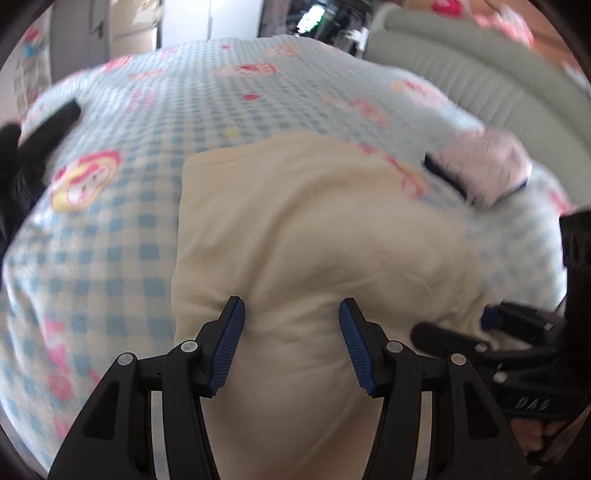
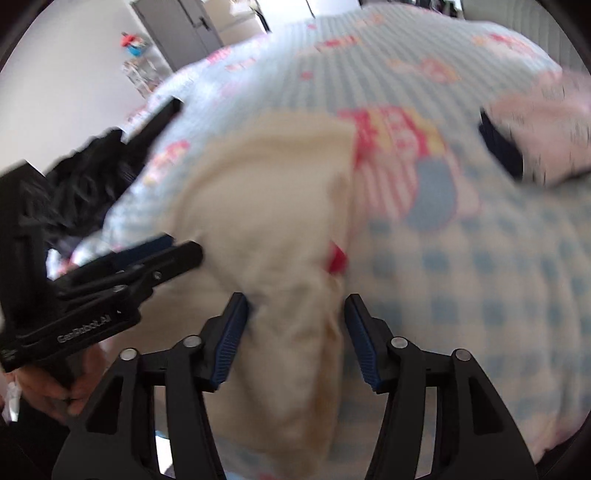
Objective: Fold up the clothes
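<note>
Blue-white checked bedspread [image 1: 147,206] w/ pink cartoon prints covers most of the scene, both views. Far right on it: pale pink bundle [image 1: 487,162] w/ a dark navy edge, blurred, can't tell what it is. Black fabric heap [image 2: 85,173] at left edge of the bed. Grey-green padded headboard [image 1: 480,74] far right. Far left: white wall, grey door [image 2: 177,29] and a small shelf w/ colourful bits [image 2: 138,62], too blurry to ID.

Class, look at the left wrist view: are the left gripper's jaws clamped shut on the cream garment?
No. The left gripper is open, its blue pads standing well apart over the cream garment.
</note>
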Action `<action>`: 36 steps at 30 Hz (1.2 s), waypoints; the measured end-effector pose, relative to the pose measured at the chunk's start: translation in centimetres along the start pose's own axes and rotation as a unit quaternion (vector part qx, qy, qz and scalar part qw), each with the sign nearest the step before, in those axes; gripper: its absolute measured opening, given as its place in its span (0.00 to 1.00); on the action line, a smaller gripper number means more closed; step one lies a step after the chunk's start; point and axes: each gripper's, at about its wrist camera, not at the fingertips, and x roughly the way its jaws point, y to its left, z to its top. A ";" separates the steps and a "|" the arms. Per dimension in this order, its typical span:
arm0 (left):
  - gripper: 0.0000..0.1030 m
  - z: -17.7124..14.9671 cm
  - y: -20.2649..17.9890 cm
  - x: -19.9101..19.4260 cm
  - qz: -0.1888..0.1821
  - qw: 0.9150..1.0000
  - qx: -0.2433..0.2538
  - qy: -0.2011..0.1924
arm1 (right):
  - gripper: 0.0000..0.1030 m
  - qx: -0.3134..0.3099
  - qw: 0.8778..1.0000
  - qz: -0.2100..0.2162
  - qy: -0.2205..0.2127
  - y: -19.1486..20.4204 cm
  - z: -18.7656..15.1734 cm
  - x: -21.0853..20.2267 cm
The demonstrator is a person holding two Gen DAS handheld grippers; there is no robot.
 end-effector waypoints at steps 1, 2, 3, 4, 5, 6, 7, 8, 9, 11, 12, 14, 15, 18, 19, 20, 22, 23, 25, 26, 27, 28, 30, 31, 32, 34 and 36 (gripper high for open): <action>0.54 -0.1 -0.5 0.0 0.010 1.000 0.014 0.000 | 0.57 0.007 1.000 0.004 -0.005 -0.4 -0.4 0.1; 0.54 -0.2 -0.9 0.1 0.019 0.999 0.027 0.001 | 0.57 0.006 1.000 0.001 -0.008 -0.4 -0.6 0.0; 0.54 -0.1 -1.0 0.0 0.020 0.999 0.033 0.002 | 0.57 0.002 1.000 -0.005 -0.010 -0.2 -0.7 0.0; 0.54 -0.2 -0.8 -0.1 0.017 0.999 0.032 0.003 | 0.57 -0.003 1.000 -0.012 -0.012 0.0 -0.8 -0.1; 0.54 -0.3 -0.6 -0.1 0.014 0.999 0.031 0.004 | 0.57 -0.008 1.000 -0.017 -0.014 0.2 -0.8 -0.1; 0.53 -0.4 -0.1 -0.3 0.009 1.000 0.022 0.004 | 0.57 -0.013 1.000 -0.020 -0.016 0.2 -0.9 -0.1; 0.47 -0.5 0.3 -0.6 0.003 1.000 0.014 0.003 | 0.57 -0.013 1.000 -0.019 -0.017 0.1 -0.9 -0.1; 0.45 -0.7 1.1 -1.1 0.001 1.000 -0.001 0.000 | 0.57 -0.011 1.000 -0.017 -0.017 -0.1 -0.9 -0.3; 0.43 -1.0 1.7 -1.5 -0.001 1.000 -0.012 -0.002 | 0.57 -0.008 1.000 -0.016 -0.017 -0.5 -0.9 -0.5; 0.43 -2.0 2.6 -2.5 0.044 0.999 -0.021 -0.006 | 0.57 -0.005 1.000 -0.019 -0.019 -1.1 -1.1 -0.9; 0.54 -2.5 3.2 -3.0 0.074 0.997 -0.026 -0.008 | 0.57 -0.005 1.000 -0.023 -0.021 -1.3 -1.2 -1.2; 0.58 -3.1 4.1 -3.8 0.052 0.997 -0.057 -0.017 | 0.57 -0.004 0.999 -0.032 -0.025 -1.6 -1.6 -1.9; 0.57 -3.2 4.5 -4.5 0.021 0.996 -0.082 -0.030 | 0.57 0.001 0.999 -0.033 -0.032 -1.7 -1.7 -2.4; 0.57 -3.2 3.7 -5.6 -0.031 0.994 -0.087 -0.055 | 0.57 0.024 0.997 0.004 -0.067 -0.8 -2.1 -4.1; 0.57 -3.1 2.8 -5.5 -0.030 0.995 -0.071 -0.057 | 0.57 0.024 0.997 0.018 -0.073 -0.3 -2.3 -4.4; 0.57 -3.0 1.9 -5.4 -0.028 0.996 -0.055 -0.058 | 0.57 0.016 0.997 0.021 -0.071 0.3 -2.4 -4.3; 0.57 -3.3 1.1 -3.8 -0.010 0.999 -0.039 -0.031 | 0.57 -0.011 0.999 -0.005 -0.051 1.5 -3.1 -3.3; 0.57 -3.7 1.1 -3.1 0.004 0.999 -0.034 -0.019 | 0.56 -0.019 0.999 -0.020 -0.038 1.7 -3.5 -2.8; 0.60 -4.2 1.3 -2.4 0.025 0.999 -0.028 -0.002 | 0.56 -0.006 1.000 -0.021 -0.020 0.8 -4.3 -1.9; 0.60 -4.3 1.5 -2.5 0.032 0.999 -0.026 0.003 | 0.56 0.006 1.000 -0.018 -0.017 0.2 -4.6 -1.9; 0.61 -4.5 1.8 -2.5 0.039 0.999 -0.027 0.009 | 0.56 0.018 1.000 -0.017 -0.018 -0.4 -4.7 -2.2; 0.62 -4.8 2.6 -2.7 0.035 0.998 -0.043 0.015 | 0.56 0.025 0.999 -0.021 -0.019 -0.8 -4.9 -2.4; 0.62 -5.7 4.2 -3.2 0.016 0.996 -0.084 0.020 | 0.56 0.028 0.999 -0.028 -0.020 -1.2 -5.1 -2.9; 0.62 -6.0 4.6 -3.5 0.009 0.995 -0.097 0.016 | 0.56 0.029 0.999 -0.029 -0.021 -1.3 -5.3 -3.2; 0.62 -6.2 4.9 -3.9 0.002 0.994 -0.109 0.012 | 0.56 0.029 0.999 -0.033 -0.022 -1.4 -5.4 -3.4; 0.59 -6.6 4.9 -4.7 -0.010 0.992 -0.123 -0.007 | 0.56 0.026 0.998 -0.044 -0.025 -1.2 -5.8 -3.7; 0.59 -7.3 5.1 -4.8 -0.036 0.990 -0.137 -0.006 | 0.56 0.022 0.998 -0.052 -0.028 -1.2 -5.9 -3.9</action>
